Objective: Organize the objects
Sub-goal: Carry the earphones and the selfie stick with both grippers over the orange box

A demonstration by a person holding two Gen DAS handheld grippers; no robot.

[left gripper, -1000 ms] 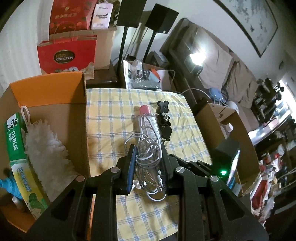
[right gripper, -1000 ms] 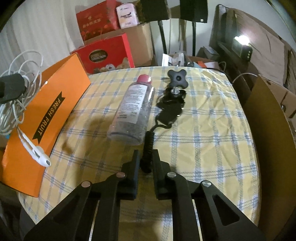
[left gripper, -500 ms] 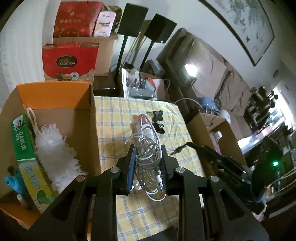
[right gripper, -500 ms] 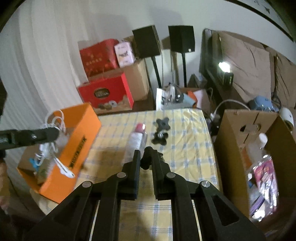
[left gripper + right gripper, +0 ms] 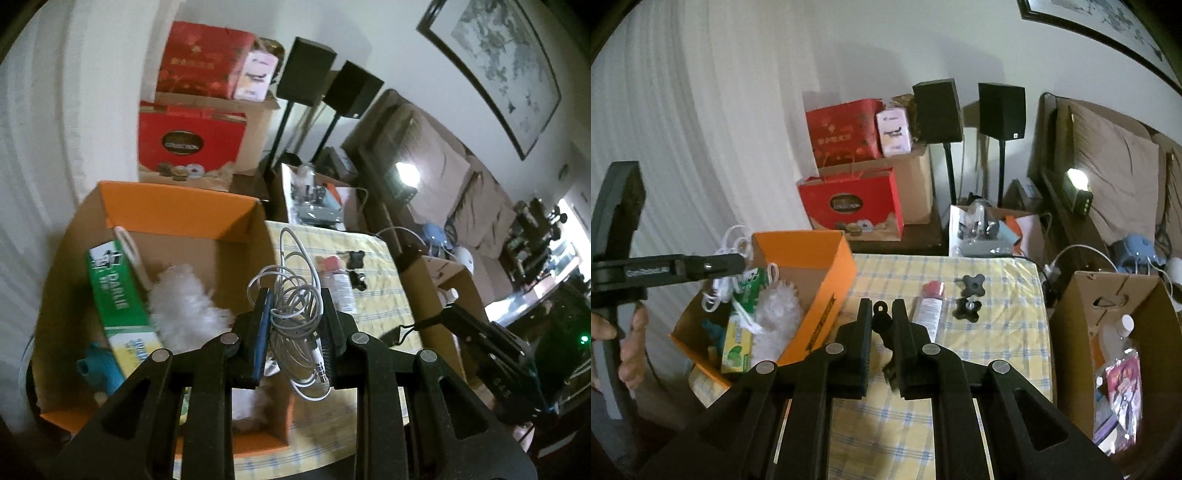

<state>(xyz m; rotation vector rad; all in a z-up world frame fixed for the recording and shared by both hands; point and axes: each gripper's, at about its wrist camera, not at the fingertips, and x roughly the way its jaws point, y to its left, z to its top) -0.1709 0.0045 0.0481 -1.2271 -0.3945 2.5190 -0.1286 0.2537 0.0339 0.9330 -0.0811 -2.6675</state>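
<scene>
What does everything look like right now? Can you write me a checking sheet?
Surface: table under a yellow checked cloth.
Job's things: orange box holds a duster and green carton; bottle and two black knobs lie on the cloth.
Clutter: nothing seen.
Grippers: left gripper shut on white cable; right gripper shut on black strap.
Cables: only the held one.
Surroundings: speakers, red gift boxes, brown box.

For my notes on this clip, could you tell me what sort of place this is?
Probably a lived-in living room: a cushioned sofa, two stand speakers, a framed painting on the wall.
</scene>
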